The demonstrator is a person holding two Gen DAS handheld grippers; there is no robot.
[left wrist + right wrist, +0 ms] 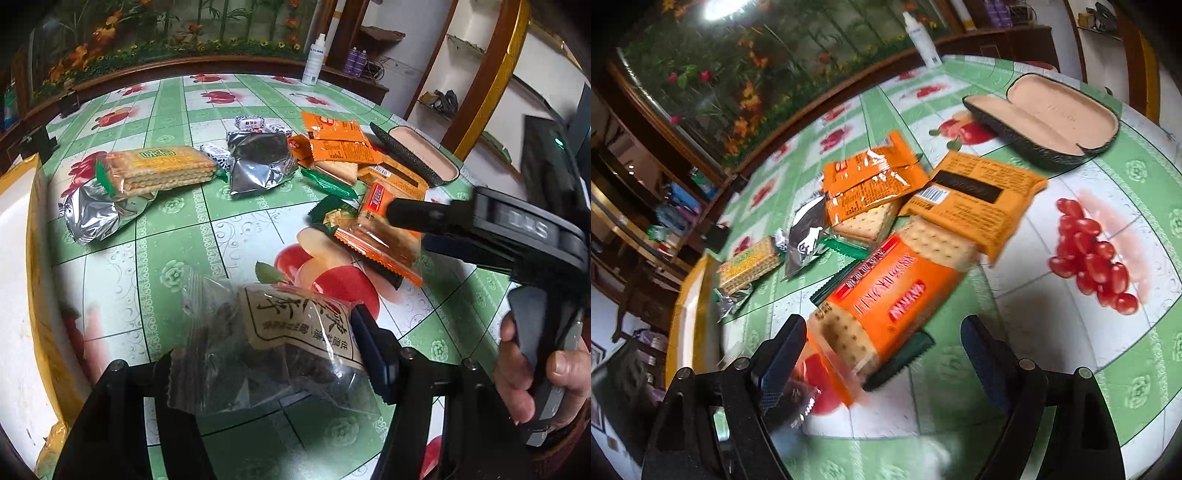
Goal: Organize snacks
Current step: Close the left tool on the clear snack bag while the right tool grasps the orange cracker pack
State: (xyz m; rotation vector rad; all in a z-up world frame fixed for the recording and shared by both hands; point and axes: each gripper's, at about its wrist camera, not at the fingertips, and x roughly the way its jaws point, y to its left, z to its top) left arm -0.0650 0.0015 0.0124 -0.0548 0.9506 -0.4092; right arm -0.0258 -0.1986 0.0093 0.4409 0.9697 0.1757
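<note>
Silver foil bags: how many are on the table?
2. One silver foil bag lies at the left, partly under the yellow cracker pack; the other sits mid-table beside the orange packets. More could be hidden underneath.

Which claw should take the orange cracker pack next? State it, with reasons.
Right. The right claw already straddles the orange cracker pack, jaws open. The left claw is occupied with a dark snack bag.

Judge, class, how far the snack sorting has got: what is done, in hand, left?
Done: little; snacks lie scattered on the table. In hand: the left gripper has a clear bag of dark snacks between its fingers; the right gripper, open, straddles an orange cracker pack. Left: the wafer pack, foil bags, orange packs.
</note>
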